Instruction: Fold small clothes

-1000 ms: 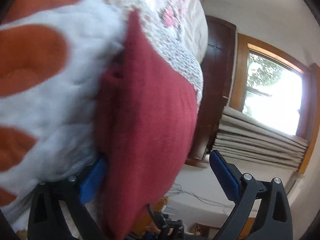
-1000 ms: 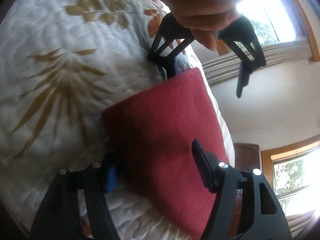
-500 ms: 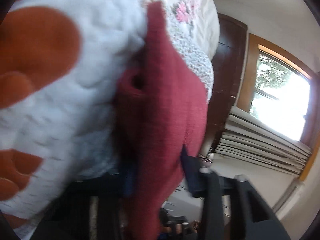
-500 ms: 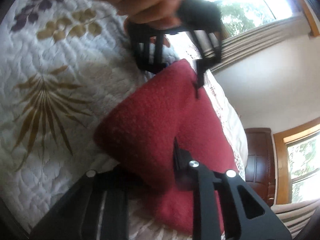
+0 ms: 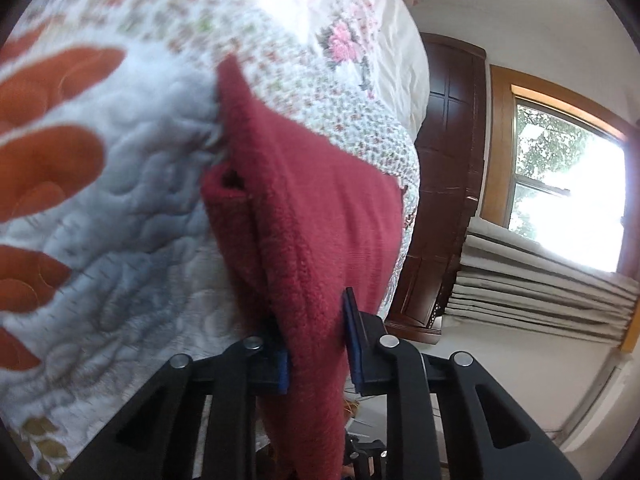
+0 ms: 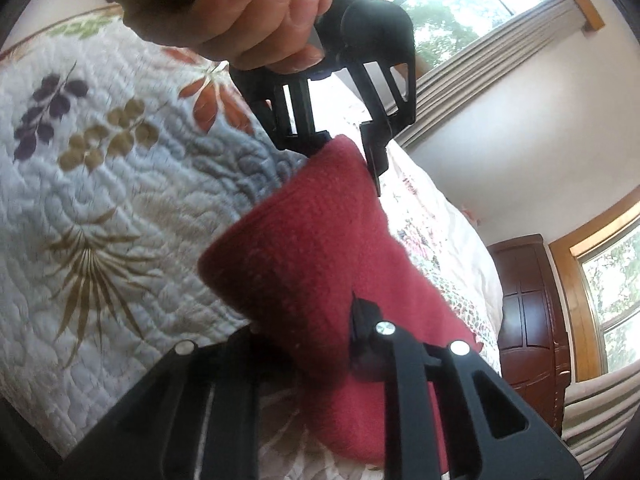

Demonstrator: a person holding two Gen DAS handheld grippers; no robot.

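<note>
A small dark red fleece garment (image 5: 316,216) lies on a quilted bedspread (image 5: 120,216) and is lifted at two ends. In the left wrist view my left gripper (image 5: 316,344) is shut on its near edge, the cloth pinched between the blue pads. The right wrist view shows the same red garment (image 6: 316,248) with my right gripper (image 6: 312,340) shut on its near corner. Across from it, my left gripper (image 6: 344,144), held by a hand (image 6: 248,12), pinches the far corner. The cloth hangs taut between the two.
The bedspread (image 6: 100,184) is white with leaf prints, and a floral cover (image 5: 340,40) lies beyond it. A dark wooden wardrobe (image 5: 444,184) and a bright window (image 5: 568,192) with a folded blind stand past the bed's edge.
Both grippers were open around the garment's edges one second ago. They have since shut on the cloth and lifted it slightly off the quilt.
</note>
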